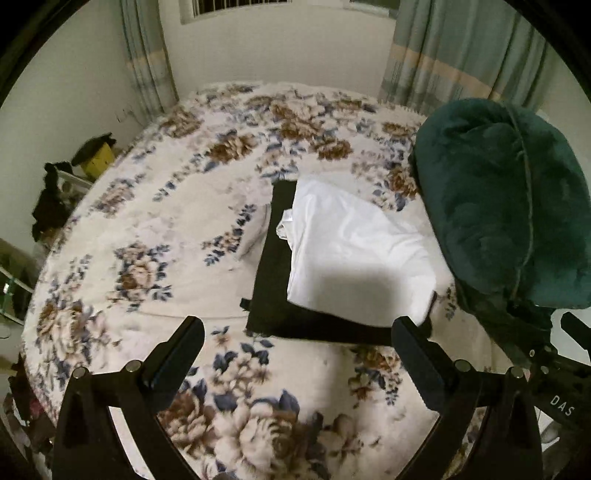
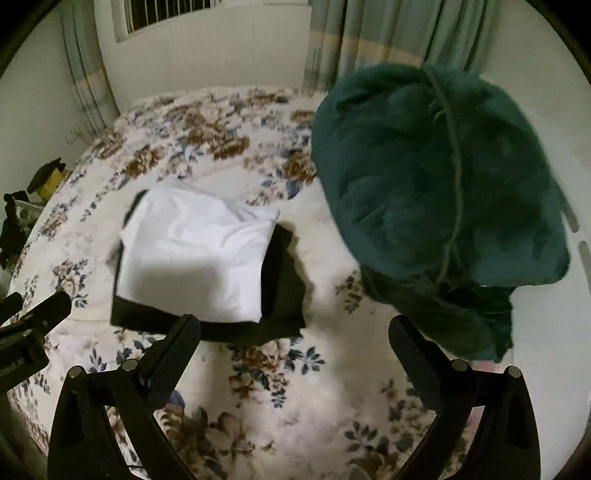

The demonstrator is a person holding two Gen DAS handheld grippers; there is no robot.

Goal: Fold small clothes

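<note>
A folded white garment (image 1: 354, 251) lies on top of a folded black garment (image 1: 273, 291) on the floral bed; both also show in the right wrist view, white (image 2: 195, 254) on black (image 2: 284, 288). A bulky dark green garment (image 1: 506, 221) hangs in the air at the right, also in the right wrist view (image 2: 436, 199); what holds it is hidden. My left gripper (image 1: 299, 343) is open and empty above the bed, just short of the black garment. My right gripper (image 2: 295, 339) is open, its right finger (image 2: 417, 350) close under the green garment.
The floral blanket (image 1: 184, 206) covers the whole bed. Curtains (image 1: 443, 55) and a barred window (image 2: 207, 14) stand behind. A yellow box (image 1: 98, 157) and dark clutter (image 1: 51, 206) sit off the bed's left side. The left gripper's body (image 2: 26, 332) shows at the right view's left edge.
</note>
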